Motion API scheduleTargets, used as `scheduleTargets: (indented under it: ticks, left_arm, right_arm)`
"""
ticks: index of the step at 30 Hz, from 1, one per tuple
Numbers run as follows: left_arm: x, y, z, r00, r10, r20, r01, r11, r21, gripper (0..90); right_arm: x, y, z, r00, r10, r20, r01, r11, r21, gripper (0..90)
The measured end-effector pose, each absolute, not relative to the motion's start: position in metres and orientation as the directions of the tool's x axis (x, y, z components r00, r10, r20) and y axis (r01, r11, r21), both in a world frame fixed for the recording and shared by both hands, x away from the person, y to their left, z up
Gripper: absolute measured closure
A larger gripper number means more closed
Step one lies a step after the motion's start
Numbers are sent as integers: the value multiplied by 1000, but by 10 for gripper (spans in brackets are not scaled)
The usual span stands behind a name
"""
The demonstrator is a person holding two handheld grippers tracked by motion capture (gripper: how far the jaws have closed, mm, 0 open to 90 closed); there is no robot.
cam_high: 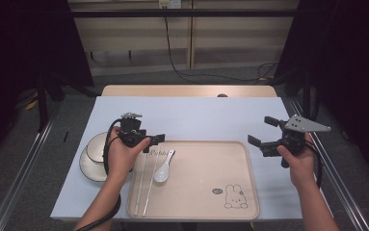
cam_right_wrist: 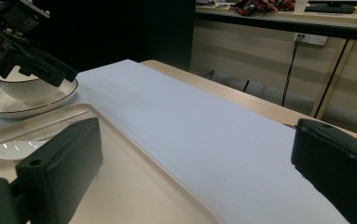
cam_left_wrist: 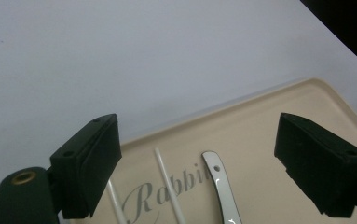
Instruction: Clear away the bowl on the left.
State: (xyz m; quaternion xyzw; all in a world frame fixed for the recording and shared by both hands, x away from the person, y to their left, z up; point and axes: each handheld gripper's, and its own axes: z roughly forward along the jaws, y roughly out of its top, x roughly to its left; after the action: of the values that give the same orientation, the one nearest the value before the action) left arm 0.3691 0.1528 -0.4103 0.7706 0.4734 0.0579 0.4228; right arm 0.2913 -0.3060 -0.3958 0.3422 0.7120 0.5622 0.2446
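Observation:
A beige tray (cam_high: 196, 192) with a rabbit drawing lies at the table's front. On its left part lie a white spoon (cam_high: 163, 169) and a pair of white chopsticks (cam_high: 143, 187). My left gripper (cam_high: 154, 142) hovers over the tray's far left corner, open and holding nothing. In the left gripper view its jaws (cam_left_wrist: 199, 135) stand wide above the spoon handle (cam_left_wrist: 218, 179) and the chopstick tips (cam_left_wrist: 167, 186). My right gripper (cam_high: 261, 131) hangs beside the tray's far right corner, open and empty. In the right gripper view it (cam_right_wrist: 199, 154) looks across the tray (cam_right_wrist: 134, 186).
A white bowl (cam_high: 95, 149) sits on a dark-rimmed plate (cam_high: 88, 171) left of the tray, close under my left forearm. In the right gripper view the bowl (cam_right_wrist: 22, 88) is behind the left gripper (cam_right_wrist: 27, 51). Pale blue table cover (cam_high: 196, 118) stretches beyond the tray.

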Motion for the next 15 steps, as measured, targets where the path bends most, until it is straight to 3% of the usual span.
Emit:
scheduleTargets:
  ticks: [15]
  left_arm:
    - [375,175,-397,540,794,-280,688,-225,690,52]
  right_arm:
    - [292,-304,-397,-652,758,27,214,149,965,18]
